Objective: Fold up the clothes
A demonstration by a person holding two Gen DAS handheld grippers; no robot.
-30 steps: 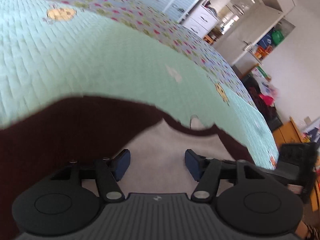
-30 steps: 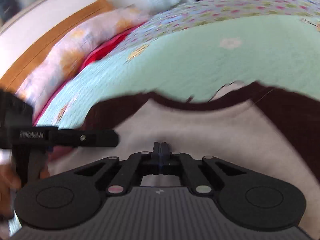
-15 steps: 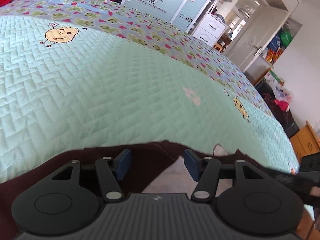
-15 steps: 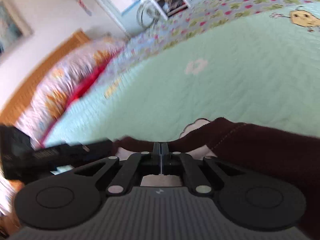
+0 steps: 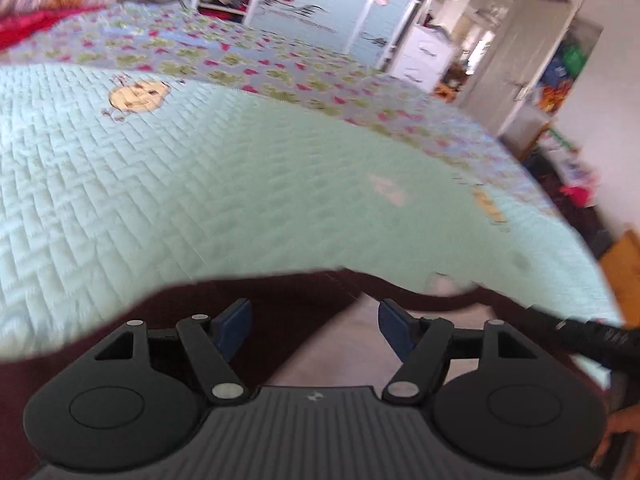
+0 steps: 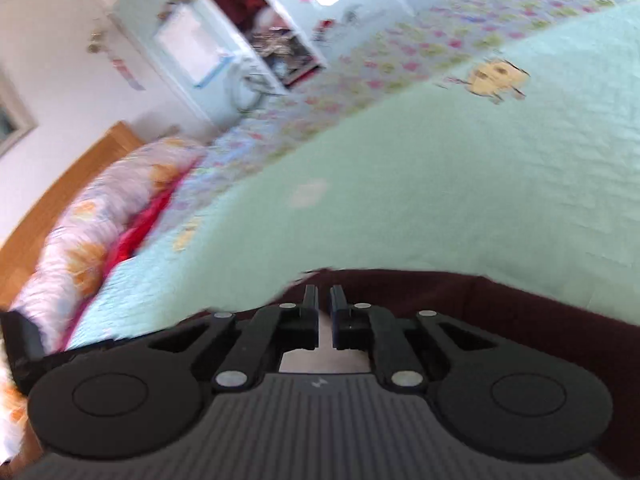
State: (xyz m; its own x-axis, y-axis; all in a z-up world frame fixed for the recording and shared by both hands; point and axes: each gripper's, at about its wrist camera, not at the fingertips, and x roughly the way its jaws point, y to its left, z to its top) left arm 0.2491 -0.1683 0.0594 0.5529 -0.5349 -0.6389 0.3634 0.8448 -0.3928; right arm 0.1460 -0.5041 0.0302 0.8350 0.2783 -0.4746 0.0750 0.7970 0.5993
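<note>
A bed (image 5: 248,184) fills both views, covered by a mint-green quilted bedspread (image 6: 440,200) with a floral border and a small yellow cartoon figure (image 5: 138,95) stitched on it. At the bed's near edge lies the garment (image 5: 288,312), dark maroon with a pale grey panel, flat on the spread. A patterned pillow (image 6: 104,216) lies against the wooden headboard (image 6: 60,184). The left gripper (image 5: 315,326) hovers over the garment, jaws wide and opening, blue pads clear of the cloth. The right gripper (image 6: 324,300) shows a narrow gap; whether it pinches the maroon edge I cannot tell. No writing is readable through the blur.
</note>
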